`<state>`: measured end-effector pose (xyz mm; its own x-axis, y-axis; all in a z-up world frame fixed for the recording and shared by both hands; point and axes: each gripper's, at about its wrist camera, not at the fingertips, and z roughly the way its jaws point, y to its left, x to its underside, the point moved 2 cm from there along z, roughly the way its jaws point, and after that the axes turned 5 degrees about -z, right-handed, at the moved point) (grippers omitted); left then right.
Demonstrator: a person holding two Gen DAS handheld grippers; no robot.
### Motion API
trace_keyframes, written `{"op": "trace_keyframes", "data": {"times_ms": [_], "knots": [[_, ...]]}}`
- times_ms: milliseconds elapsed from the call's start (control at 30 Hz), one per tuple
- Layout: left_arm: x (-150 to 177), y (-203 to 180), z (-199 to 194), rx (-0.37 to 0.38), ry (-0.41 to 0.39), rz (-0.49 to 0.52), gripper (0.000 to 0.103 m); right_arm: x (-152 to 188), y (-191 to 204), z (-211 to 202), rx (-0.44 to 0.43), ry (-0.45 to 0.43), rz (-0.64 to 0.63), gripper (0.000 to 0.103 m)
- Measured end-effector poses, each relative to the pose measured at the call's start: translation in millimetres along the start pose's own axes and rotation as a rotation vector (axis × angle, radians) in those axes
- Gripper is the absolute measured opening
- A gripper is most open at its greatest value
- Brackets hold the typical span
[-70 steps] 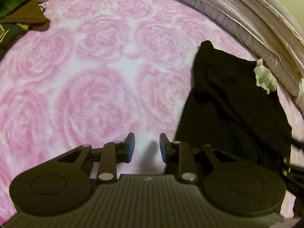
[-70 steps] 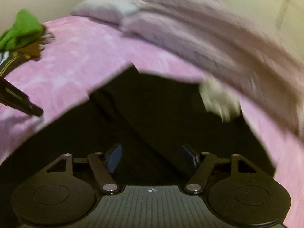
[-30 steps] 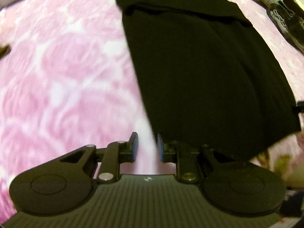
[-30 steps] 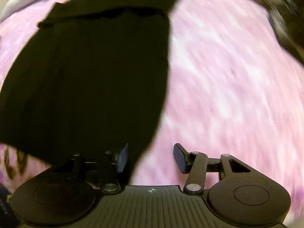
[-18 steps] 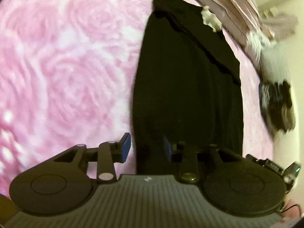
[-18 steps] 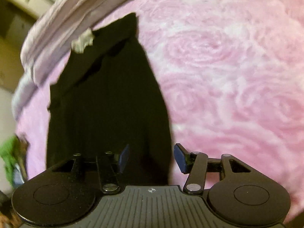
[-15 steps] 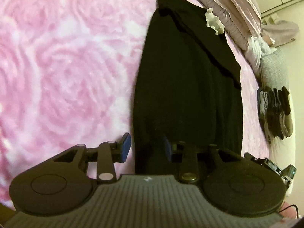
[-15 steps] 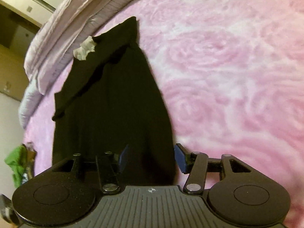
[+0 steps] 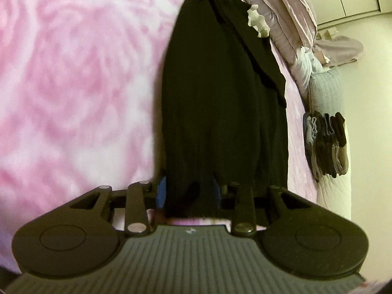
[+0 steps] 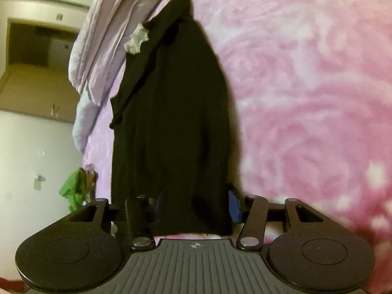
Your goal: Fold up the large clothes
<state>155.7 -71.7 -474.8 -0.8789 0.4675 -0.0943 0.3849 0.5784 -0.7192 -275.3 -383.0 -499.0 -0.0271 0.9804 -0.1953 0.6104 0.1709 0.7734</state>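
Observation:
A long black garment (image 9: 220, 98) lies flat on the pink rose-patterned bedspread (image 9: 73, 73), with a pale lace collar piece (image 9: 256, 22) at its far end. My left gripper (image 9: 189, 192) is at the near hem. Its jaws stand apart with the hem's left corner between the blue pads (image 9: 161, 191), which do not visibly press. In the right wrist view the same garment (image 10: 176, 110) runs away from me. My right gripper (image 10: 194, 207) stands open astride the hem's right corner, with the right pad (image 10: 234, 208) clear of the cloth.
Lilac bedding and pillows (image 9: 289, 5) line the far side of the bed. A row of folded dark and grey clothes (image 9: 325, 144) sits by the bed's right edge. A green cloth pile (image 10: 73, 188) lies near the left edge. A pale wall and cupboards (image 10: 36, 61) stand beyond.
Both grippers rolled and came down onto the garment's near hem. Earlier the hem corners lay beside the jaws; now each corner sits between them. The left jaws have widened a little.

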Motion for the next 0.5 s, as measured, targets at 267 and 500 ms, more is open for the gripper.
{"op": "trace_keyframes", "data": {"times_ms": [267, 500], "knots": [[-21.2, -2.3, 10.5, 0.006, -0.013, 0.017, 0.011, -17.5, 1.9, 18.0, -0.012, 0.008, -0.038, 0.017], [-11.9, -3.1, -5.9, -0.046, -0.046, 0.089, 0.003, -7.9, 11.5, 2.2, 0.034, -0.017, -0.088, 0.001]]}}
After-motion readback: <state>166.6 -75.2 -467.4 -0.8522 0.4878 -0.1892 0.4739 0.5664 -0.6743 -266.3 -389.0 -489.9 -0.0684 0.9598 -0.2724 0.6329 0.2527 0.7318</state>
